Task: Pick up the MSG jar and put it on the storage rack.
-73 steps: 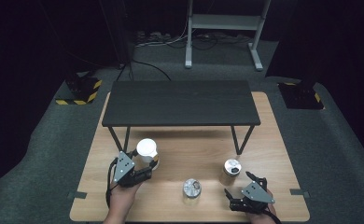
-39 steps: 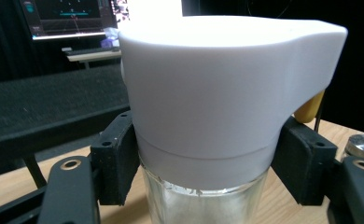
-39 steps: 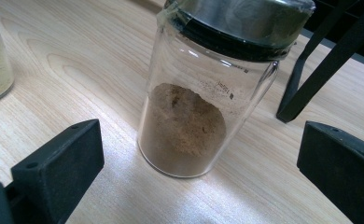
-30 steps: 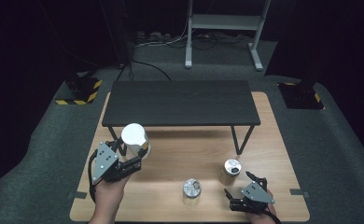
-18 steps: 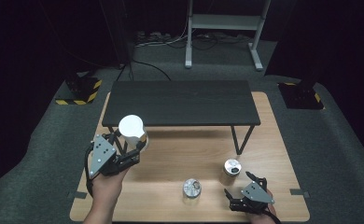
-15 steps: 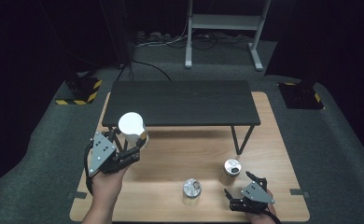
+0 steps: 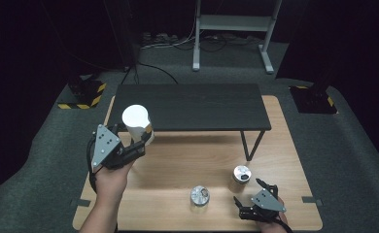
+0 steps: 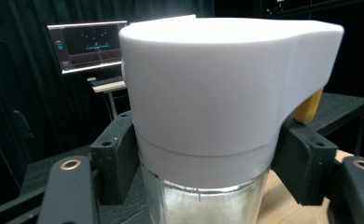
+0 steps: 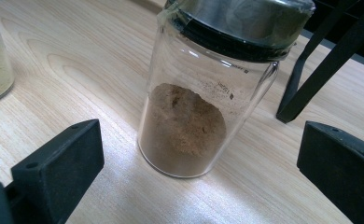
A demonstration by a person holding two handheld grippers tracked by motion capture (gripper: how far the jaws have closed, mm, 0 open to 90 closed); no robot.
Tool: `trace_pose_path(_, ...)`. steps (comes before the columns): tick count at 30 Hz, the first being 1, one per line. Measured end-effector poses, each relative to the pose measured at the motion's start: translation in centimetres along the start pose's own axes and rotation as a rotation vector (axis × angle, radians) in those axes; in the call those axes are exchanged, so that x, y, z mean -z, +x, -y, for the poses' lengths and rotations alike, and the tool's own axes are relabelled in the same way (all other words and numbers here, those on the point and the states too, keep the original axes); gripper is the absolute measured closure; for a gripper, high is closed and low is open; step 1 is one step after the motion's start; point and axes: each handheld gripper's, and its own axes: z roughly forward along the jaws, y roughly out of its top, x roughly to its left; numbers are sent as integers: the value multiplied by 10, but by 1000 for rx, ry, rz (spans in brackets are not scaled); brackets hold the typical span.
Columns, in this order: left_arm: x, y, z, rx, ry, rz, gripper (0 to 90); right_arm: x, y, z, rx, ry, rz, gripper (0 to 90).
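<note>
Three glass jars share this scene, and one of them is off the table. That jar (image 7: 138,124) has a clear glass body under a tall, smooth white plastic cap (image 8: 227,88) with a spout-like overhang on one side; a pale powder shows through the glass below the cap. The left gripper (image 7: 129,145) has its black jaws pressed against both sides of it, right where cap meets glass, so it is clamped and held up in the air at the left of the scene, just in front of the near-left corner of the low black shelf (image 7: 192,107). The left hand (image 7: 111,175) reaches up from the near edge, forearm angled slightly left, the grey three-cornered plate facing upward.

At the near right, the right gripper (image 7: 256,194) rests low over the pale wood-grain tabletop (image 7: 187,160), its jaws spread wide. Between them and a little farther off stands a round glass jar (image 9: 203,102) with a black collar and shiny metal lid, holding a clump of brown powder at the bottom; the jaws are clear of it on both sides. It stands beside one thin black leg of the shelf. A third jar (image 7: 199,195), with a metal lid, stands to the left of it near the front edge.
</note>
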Motion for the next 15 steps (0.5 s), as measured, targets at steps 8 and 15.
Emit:
trace_pose_path(8,-14,2,-6,7,4,-6,306,0,0,0,-3,-2,-1,0)
trace_pose_path(15,-28,7,-6,37,1,-8,306,1,-1,0,-7,-4,-2,0)
